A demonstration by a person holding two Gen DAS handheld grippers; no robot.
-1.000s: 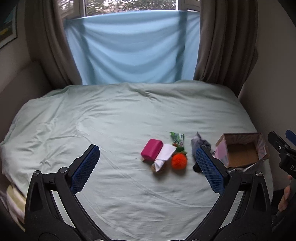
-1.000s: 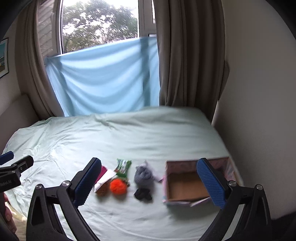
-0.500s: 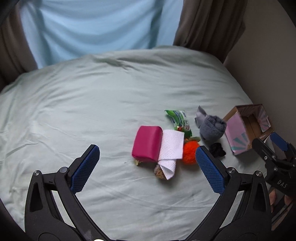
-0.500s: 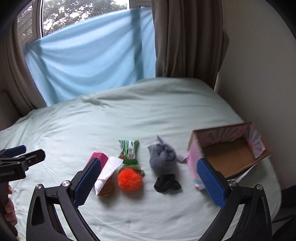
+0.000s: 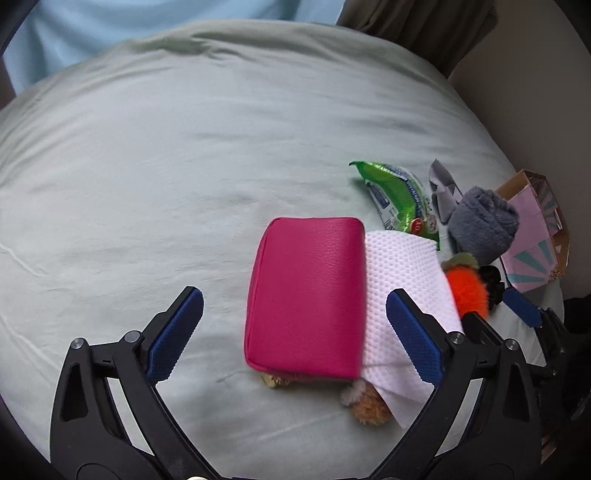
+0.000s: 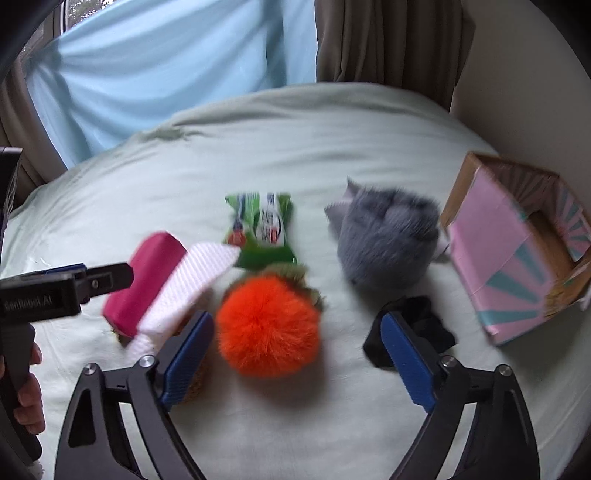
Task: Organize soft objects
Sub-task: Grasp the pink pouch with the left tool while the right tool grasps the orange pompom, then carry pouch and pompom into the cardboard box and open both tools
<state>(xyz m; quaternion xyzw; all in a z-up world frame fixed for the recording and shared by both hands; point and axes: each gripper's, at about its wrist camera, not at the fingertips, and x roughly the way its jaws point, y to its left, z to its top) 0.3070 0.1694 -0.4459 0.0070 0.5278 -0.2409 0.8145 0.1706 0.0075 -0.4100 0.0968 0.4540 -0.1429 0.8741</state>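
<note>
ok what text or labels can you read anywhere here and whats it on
"GenRobot.AI" (first letters blurred): side of the left gripper, in the right wrist view.
Green packet: printed label, too blurred to read.
Pink box: pattern only, no readable text.

You're over a bed [image 5: 155, 155] spread with a pale green sheet, creased and rumpled toward its far edge. Behind it you see a light blue cloth [image 6: 159, 77] hung across the window [image 6: 74, 7], where a sliver of glass with daylight and foliage shows at the top left. Brown curtains [image 6: 388, 40] hang on your right of the cloth, and another strip of curtain shows on your far left. A plain beige wall [image 6: 517, 85] runs along the bed's right side. Light is soft and even.
</note>
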